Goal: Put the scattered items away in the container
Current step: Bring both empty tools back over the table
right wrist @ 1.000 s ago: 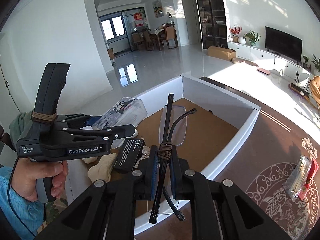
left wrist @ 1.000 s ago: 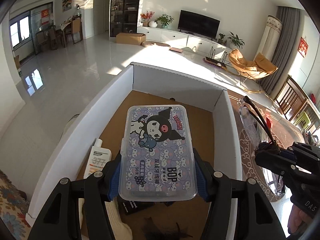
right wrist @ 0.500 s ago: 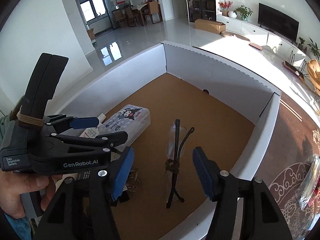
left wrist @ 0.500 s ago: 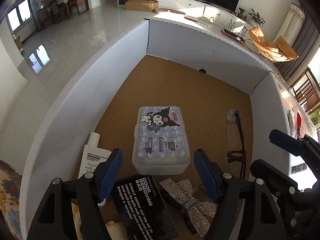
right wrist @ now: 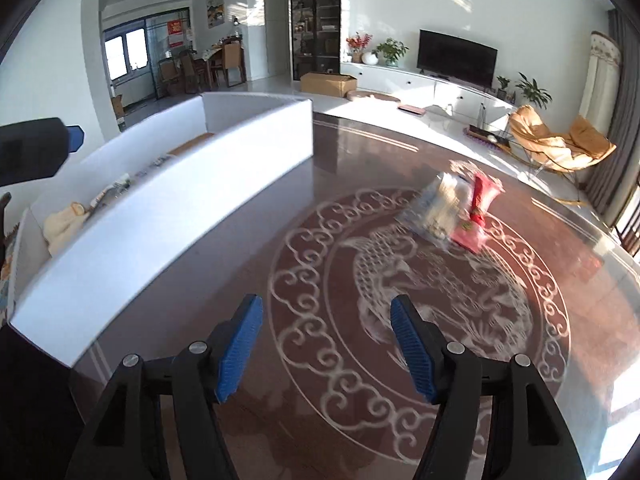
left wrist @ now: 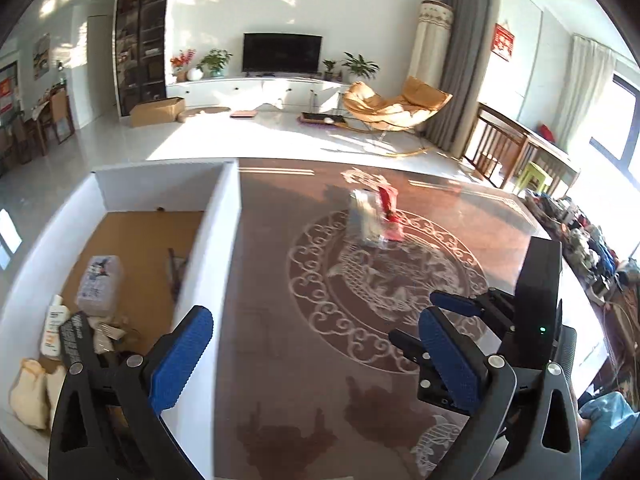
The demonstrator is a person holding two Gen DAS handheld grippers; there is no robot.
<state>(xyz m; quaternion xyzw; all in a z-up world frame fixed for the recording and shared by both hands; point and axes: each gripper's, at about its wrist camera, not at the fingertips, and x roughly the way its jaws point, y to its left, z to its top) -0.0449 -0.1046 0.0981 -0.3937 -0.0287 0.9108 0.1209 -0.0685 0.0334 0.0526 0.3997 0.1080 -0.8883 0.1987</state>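
1. Left hand-held gripper (left wrist: 316, 354) hangs open and empty beside the white box (left wrist: 230, 240); the snack packet (left wrist: 374, 216) lies ahead on the tabletop (left wrist: 280, 280), slightly right.
2. Right hand-held gripper (right wrist: 326, 346), open too, faces the packet (right wrist: 454, 210) ahead-right, seemingly nearer; long axis blurred.

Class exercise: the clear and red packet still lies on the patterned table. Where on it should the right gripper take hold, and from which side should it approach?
Judging from the blurred views, the packet lies flat, its long axis running away from the right gripper. Probably best to come down from above with open jaws across the narrow width, near the middle where clear and red parts meet. The white box stands clear to the left.
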